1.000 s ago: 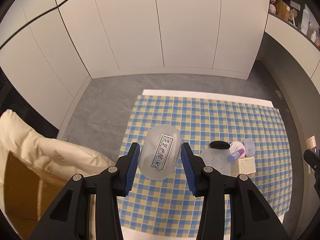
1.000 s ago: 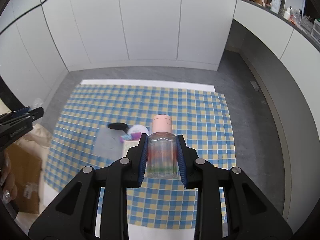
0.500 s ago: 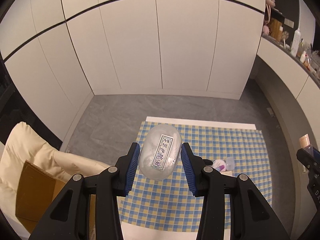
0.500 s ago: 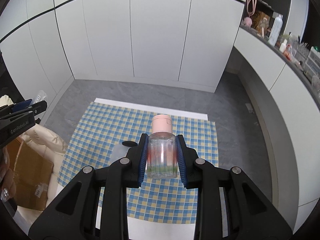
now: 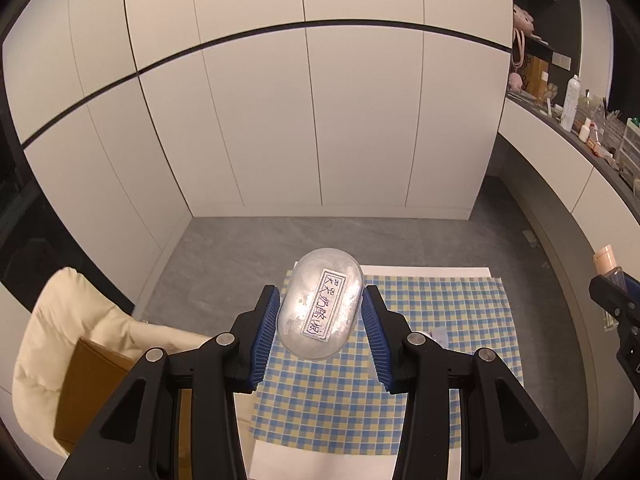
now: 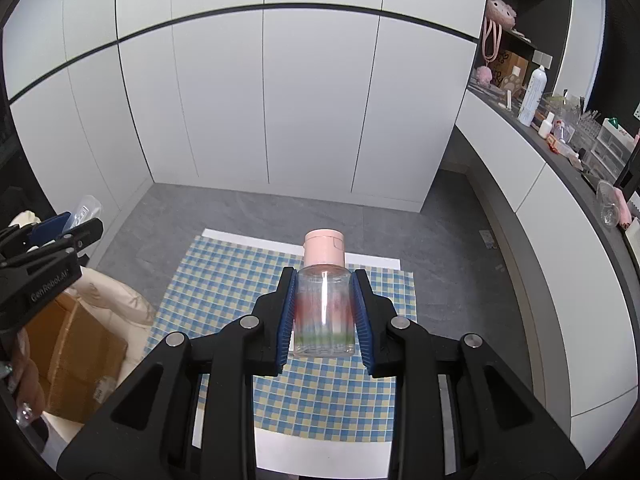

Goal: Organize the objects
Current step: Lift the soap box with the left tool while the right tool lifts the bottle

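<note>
Hanging high over the checked blue-and-yellow cloth (image 6: 224, 280) and bare grey floor (image 5: 240, 248), left gripper (image 5: 319, 316) clamped one frosted oval labelled container (image 5: 320, 308), right gripper (image 6: 323, 312) clamped one clear pink-capped bottle (image 6: 323, 312), both above the cloth's far edge.

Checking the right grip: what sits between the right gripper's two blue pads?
In the right wrist view, the right gripper is shut on a clear bottle with a pink cap; both pads press on its sides.
</note>
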Tool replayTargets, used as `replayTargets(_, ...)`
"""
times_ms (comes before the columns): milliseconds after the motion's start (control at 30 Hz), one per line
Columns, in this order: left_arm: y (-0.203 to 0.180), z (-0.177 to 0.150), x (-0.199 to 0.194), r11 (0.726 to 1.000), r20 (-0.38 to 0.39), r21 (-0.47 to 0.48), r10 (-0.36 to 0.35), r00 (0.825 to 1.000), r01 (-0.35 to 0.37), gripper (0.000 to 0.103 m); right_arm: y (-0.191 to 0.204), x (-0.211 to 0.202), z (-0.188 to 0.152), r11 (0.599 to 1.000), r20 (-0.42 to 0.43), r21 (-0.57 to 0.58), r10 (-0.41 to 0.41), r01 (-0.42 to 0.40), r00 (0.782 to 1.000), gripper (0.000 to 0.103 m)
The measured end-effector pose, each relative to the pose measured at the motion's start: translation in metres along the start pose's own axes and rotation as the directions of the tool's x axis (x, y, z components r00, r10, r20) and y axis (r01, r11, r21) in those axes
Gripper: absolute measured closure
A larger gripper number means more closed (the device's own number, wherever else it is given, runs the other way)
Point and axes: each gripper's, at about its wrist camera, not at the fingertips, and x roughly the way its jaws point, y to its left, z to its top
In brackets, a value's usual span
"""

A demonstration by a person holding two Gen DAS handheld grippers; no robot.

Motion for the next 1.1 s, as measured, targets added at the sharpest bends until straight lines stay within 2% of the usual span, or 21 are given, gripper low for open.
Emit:
replayTargets(300,-0.01,-0.003,-0.024,1.0,0.004,0.016,-0.01,1.0,0.01,0.061,0.007,-0.029,-0.002,1.0,0.012,-0.013,0.005,-0.005,1.0,0.074)
replayTargets(1100,-0.004,-0.031,-0.038,0.998,-0.025,0.043,-0.052,0.998,0.053,0.061,0.025,-0.037,-0.024,0.999,-0.002,-0.04,0.027,-0.027,1.0,0.074)
